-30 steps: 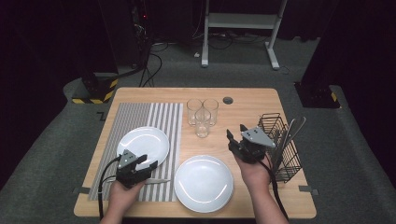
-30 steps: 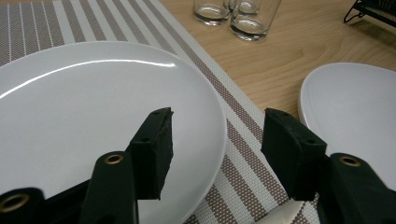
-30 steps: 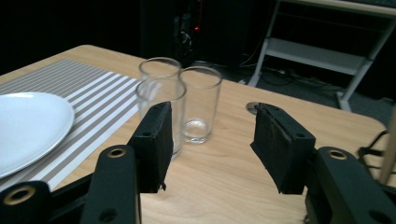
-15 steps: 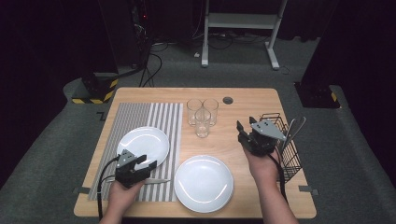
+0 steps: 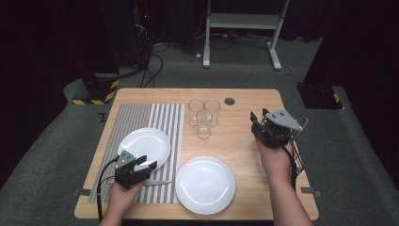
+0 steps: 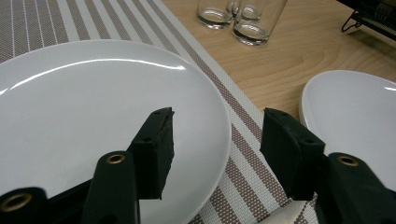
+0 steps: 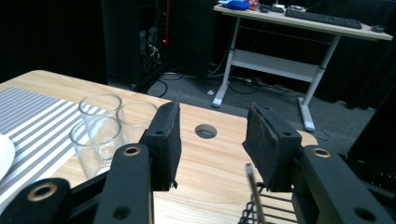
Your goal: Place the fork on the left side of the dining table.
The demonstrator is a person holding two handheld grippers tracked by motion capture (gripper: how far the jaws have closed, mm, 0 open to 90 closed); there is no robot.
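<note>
High view has my left gripper (image 5: 143,165) near the front edge, jaws apart and empty, straddling the near rim of the plate on the striped mat (image 5: 145,147); a knife (image 5: 157,182) lies just beside it. If I clamp carelessly, the glazed rim could skid out. My right gripper (image 5: 257,126), jaws just narrowing on nothing, hangs beside the wire rack (image 5: 297,155) and could snag it. I count two plates, the second (image 5: 205,184) on bare wood, and three glasses (image 5: 203,117) farther off.

left tongs (image 5: 141,165): black, brass rivets, black cable | right tongs (image 5: 261,123): black, grey three-cornered plate | forearms: bare
</note>
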